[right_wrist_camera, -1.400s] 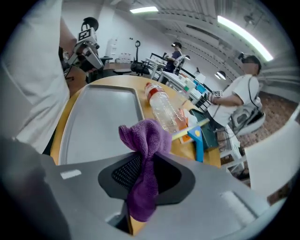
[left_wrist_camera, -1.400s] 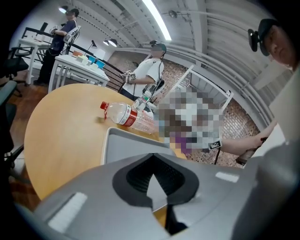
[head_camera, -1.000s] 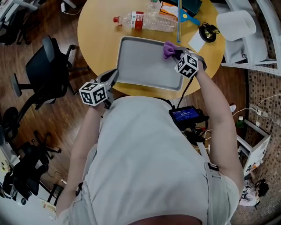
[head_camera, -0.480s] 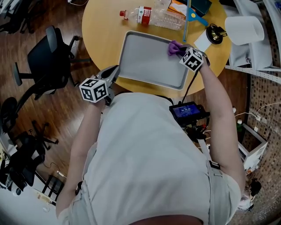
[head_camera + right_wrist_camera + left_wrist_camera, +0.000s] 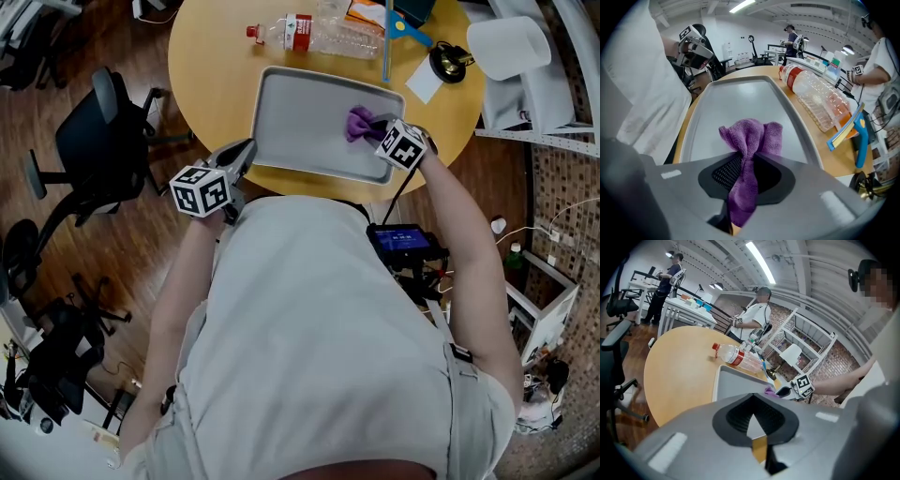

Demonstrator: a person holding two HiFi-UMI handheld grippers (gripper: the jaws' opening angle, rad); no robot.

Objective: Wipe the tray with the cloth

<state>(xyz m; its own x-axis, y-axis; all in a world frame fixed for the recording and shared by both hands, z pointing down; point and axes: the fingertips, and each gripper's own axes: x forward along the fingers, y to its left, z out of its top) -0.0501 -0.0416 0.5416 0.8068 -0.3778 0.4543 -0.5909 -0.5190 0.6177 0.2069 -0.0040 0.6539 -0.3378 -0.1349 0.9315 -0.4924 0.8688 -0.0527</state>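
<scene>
The right gripper (image 5: 373,126) has its fingers clamped tight on the purple cloth (image 5: 357,123), which sits bunched on the right part of the grey tray (image 5: 291,122). The tray lies at the near edge of the round worktop (image 5: 211,75). The left gripper (image 5: 240,156) hovers off the tray's near-left corner, its fingers closed together on nothing. Wiping well probably calls for steady downward pressure and overlapping strokes leftward into the corners. The tray may slide, so bracing its rim would help.
</scene>
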